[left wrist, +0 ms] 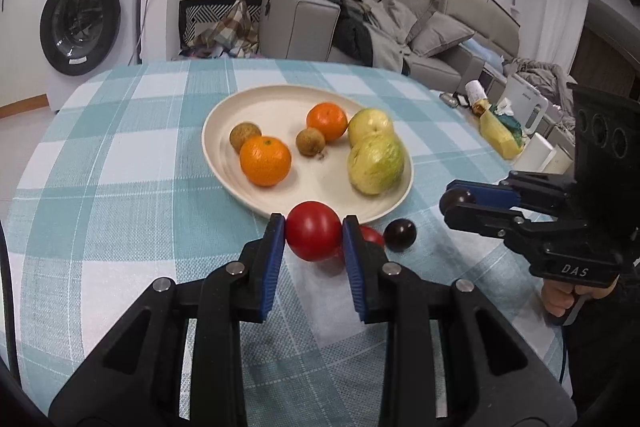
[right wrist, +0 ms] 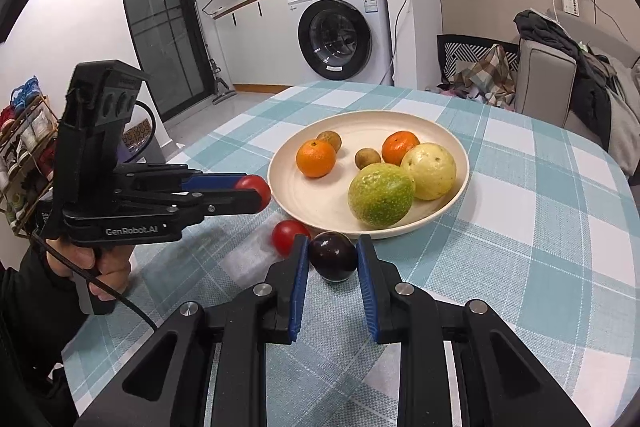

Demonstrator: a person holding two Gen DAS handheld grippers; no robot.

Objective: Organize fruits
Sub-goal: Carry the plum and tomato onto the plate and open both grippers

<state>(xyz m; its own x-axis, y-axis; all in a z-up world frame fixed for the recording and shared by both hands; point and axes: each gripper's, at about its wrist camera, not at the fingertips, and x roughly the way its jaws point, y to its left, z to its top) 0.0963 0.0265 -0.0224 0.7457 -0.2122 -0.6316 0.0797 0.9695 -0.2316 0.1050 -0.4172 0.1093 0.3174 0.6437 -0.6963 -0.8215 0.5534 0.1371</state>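
Carrying is judged to be the step in hand: a red tomato point(left wrist: 313, 237) is clamped between the blue pads of the left gripper point(left wrist: 313, 223), the jaws closed to the fruit's width, and it is held above the checked cloth point(left wrist: 120, 167) just short of the near rim of the plate point(left wrist: 320, 187). The right gripper point(right wrist: 332, 241) is closed about a dark plum point(right wrist: 333, 257). In its own view a sliver of gap is seen at the right pad, but from the left wrist the fruit is seen raised at its tips, so a hold is inferred. A second tomato point(right wrist: 287, 235) and a second dark fruit point(left wrist: 400, 235) lie on the cloth, just beside the plate's near edge. Two oranges, two small brown fruits and two yellow-green fruits are already on the plate. Bare plate is noted between the near orange point(left wrist: 265, 161) and the near yellow-green fruit point(left wrist: 375, 165), and that patch is suggested as the target. The tomato should be taken over the rim, lowered until it touches, and only then released, since a round fruit let go from height is expected to roll. The pads should be opened slowly. The grippers are near each other, so one placement at a time is advised.
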